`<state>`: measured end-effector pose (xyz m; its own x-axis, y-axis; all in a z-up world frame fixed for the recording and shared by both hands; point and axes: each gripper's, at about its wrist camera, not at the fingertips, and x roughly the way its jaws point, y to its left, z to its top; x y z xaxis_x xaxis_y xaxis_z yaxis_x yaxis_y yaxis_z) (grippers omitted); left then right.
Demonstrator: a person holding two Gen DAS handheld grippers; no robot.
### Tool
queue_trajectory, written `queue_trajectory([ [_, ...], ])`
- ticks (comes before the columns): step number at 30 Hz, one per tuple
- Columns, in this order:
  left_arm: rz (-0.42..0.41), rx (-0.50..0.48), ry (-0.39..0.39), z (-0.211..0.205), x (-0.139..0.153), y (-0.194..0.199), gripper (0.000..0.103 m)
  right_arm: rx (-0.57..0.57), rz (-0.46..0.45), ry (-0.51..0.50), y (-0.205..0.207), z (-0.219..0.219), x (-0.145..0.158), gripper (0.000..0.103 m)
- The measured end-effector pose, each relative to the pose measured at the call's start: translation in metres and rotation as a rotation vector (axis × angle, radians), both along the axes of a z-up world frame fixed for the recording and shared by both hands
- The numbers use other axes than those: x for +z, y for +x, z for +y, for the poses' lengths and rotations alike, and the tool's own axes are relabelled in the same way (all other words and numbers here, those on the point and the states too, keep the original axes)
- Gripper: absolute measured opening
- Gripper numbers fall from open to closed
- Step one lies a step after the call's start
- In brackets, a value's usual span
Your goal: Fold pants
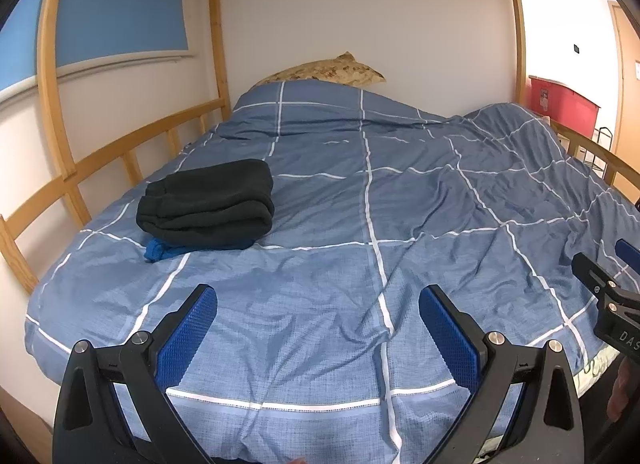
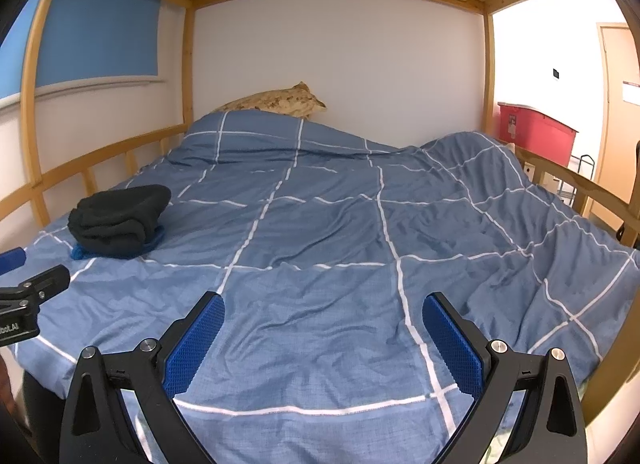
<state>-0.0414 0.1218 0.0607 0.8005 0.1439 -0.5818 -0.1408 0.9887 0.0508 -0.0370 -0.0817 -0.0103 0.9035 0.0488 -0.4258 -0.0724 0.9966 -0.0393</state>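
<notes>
Checked blue duvet (image 1: 400,192), patterned pillow (image 1: 332,70)

Left claw wide open above the bed — nothing held.

Left claw (image 1: 318,298) hovers over the blue checked duvet (image 1: 400,200), blue pads apart. Folded black pants (image 1: 208,204) lie on the bed's left side, atop a blue garment (image 1: 158,250) peeking out beneath. Part of the right claw (image 1: 608,296) at the right edge — state unclear. Patterned pillow (image 1: 332,70) against the far wall; wooden bed frame (image 1: 120,152) alongside.
</notes>
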Motion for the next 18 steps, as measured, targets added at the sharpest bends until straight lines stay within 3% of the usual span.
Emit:
queue_trajectory([
  [18,-0.006,0.009,0.034,-0.0010,-0.0007,0.0021,0.103,0.005,0.010,0.001,0.0015,-0.0090,-0.0018,0.100],
])
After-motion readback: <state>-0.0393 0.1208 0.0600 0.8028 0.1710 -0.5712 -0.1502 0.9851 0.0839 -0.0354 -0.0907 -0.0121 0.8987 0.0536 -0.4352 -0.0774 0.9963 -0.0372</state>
